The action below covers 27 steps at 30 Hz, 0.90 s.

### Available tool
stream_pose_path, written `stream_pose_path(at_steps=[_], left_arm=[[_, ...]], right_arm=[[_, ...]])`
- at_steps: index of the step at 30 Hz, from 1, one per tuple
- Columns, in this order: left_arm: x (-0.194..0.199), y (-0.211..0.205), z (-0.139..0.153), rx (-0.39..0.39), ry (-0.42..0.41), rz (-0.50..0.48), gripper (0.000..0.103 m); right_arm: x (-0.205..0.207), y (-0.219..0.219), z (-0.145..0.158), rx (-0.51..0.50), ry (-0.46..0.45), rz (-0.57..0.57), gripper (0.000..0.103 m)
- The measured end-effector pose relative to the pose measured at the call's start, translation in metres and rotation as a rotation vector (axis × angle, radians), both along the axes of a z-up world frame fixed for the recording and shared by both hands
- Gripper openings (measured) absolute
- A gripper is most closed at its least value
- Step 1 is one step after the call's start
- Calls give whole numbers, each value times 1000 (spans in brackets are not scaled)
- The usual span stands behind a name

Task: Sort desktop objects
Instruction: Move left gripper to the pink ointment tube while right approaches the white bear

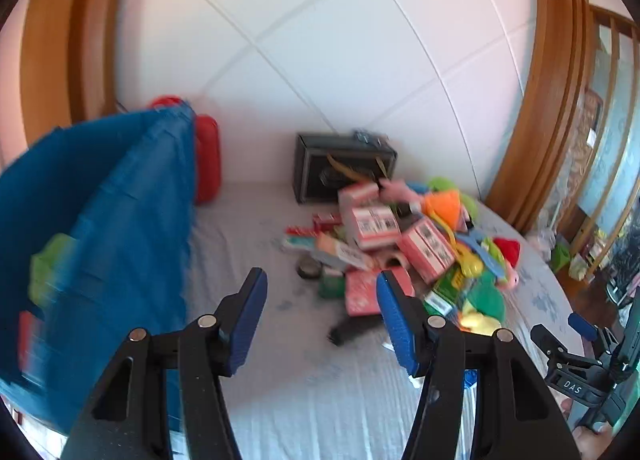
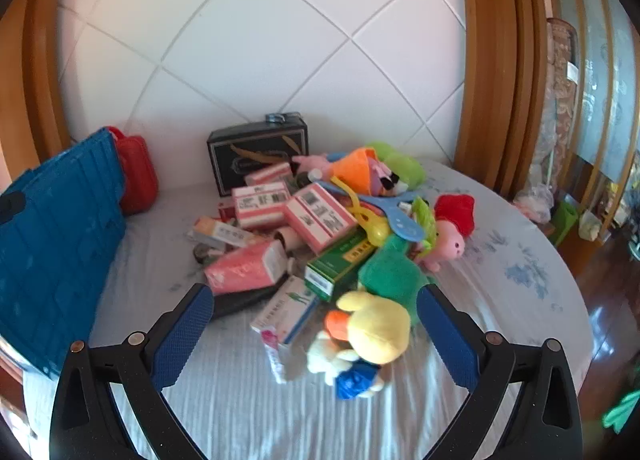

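Far left, a blue crate (image 2: 60, 244) stands on the bench (image 2: 280, 412), which is draped in a pale cloth, and a red case (image 2: 136, 176) sits just behind the crate against the tiled wall (image 2: 280, 40). In the left wrist view the crate fills the left side, blurred, with something green showing at its side.

The left tool (image 1: 322, 312) hangs over bare cloth with its blue pads spread and nothing between them. Just beyond its tips lie a small dark round thing (image 1: 309, 269) and a black object (image 1: 352, 332), too blurred to name.

Middle now: a black box (image 2: 258, 152) stands upright at the wall, a metal clip on top of it. In front of it, the pile. Pink cartons (image 2: 320, 216) lie stacked and tilted over one another, a green carton (image 2: 340, 260) leans out beside them, and a white carton (image 2: 286, 312) lies flat at the near edge.

The right tool (image 2: 312, 324) is spread wide, gripping nothing, and a yellow plush (image 2: 376, 330) lies on the cloth between its pads, touching neither as far as I can see.

Further right, toys crowd the heap: an orange cone (image 2: 356, 168), a lime plush (image 2: 400, 164), a blue paddle (image 2: 400, 220), a green cloth (image 2: 392, 276), and a pink pig (image 2: 452, 236) in a red hat at the pile's right edge. Wooden trim (image 2: 488, 60) frames the far right.
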<state>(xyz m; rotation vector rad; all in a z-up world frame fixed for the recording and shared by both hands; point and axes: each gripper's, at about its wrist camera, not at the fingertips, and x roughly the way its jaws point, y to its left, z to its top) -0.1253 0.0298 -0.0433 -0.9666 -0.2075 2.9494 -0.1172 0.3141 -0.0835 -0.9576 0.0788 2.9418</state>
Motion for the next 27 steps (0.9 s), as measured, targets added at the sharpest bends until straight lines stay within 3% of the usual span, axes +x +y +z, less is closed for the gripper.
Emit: stream_pose_path(at_steps=[5, 10, 13, 20, 22, 27], left_arm=[[-38, 68, -87, -83, -171, 38, 56], [-67, 112, -179, -49, -355, -14, 56], [-77, 139, -218, -45, -407, -55, 56], [-97, 175, -267, -70, -460, -100, 56], [-93, 181, -263, -106, -407, -118, 56], [-79, 174, -259, -118, -407, -131, 30]], right_arm=[[-17, 56, -66, -12, -146, 28, 103], [-23, 85, -121, -8, -238, 63, 103], [-27, 98, -145, -26, -290, 72, 103], [-29, 107, -168, -70, -330, 121, 103], [-31, 104, -171, -75, -323, 142, 103], [-41, 88, -182, -97, -331, 205, 103]])
